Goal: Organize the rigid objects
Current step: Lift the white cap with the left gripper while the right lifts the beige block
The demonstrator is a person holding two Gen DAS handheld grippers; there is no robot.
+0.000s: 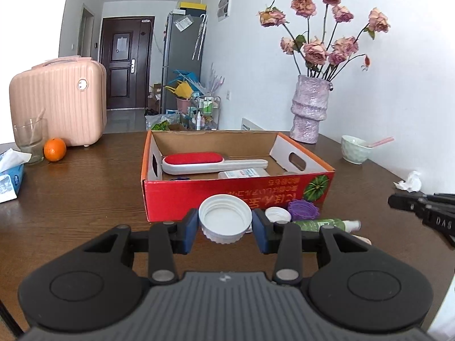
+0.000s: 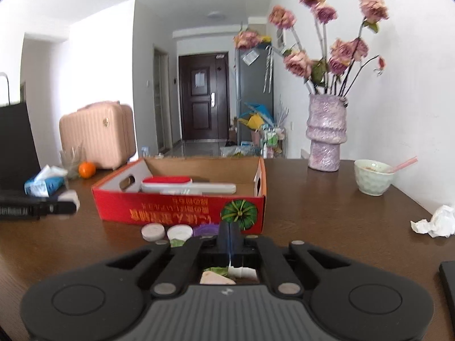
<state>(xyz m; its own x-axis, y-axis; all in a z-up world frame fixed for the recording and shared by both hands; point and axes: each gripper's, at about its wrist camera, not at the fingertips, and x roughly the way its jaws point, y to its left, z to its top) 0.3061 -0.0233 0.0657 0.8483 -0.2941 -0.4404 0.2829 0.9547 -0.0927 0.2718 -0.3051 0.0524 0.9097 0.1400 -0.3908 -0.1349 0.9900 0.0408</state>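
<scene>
My left gripper [image 1: 225, 226] is shut on a large white jar lid [image 1: 225, 218], held above the table just in front of the red cardboard box [image 1: 236, 196]. In the box lie a red lint brush [image 1: 199, 160] and a flat white pack [image 1: 244, 174]. On the table by the box front sit a small white cap [image 1: 277, 215], a purple ring [image 1: 303, 209] and a green spray bottle [image 1: 327, 224]. My right gripper [image 2: 229, 240] is shut and empty, above the spray bottle's white cap [image 2: 241, 272]. Two white caps [image 2: 153, 231] and the purple ring [image 2: 206, 230] lie before it.
A pink case [image 1: 59, 99], a glass [image 1: 30, 139], an orange [image 1: 54, 149] and a tissue pack [image 1: 10, 176] stand at the left. A purple vase [image 1: 308, 110], a bowl [image 1: 357, 149] and crumpled tissue [image 1: 409, 182] are at the right.
</scene>
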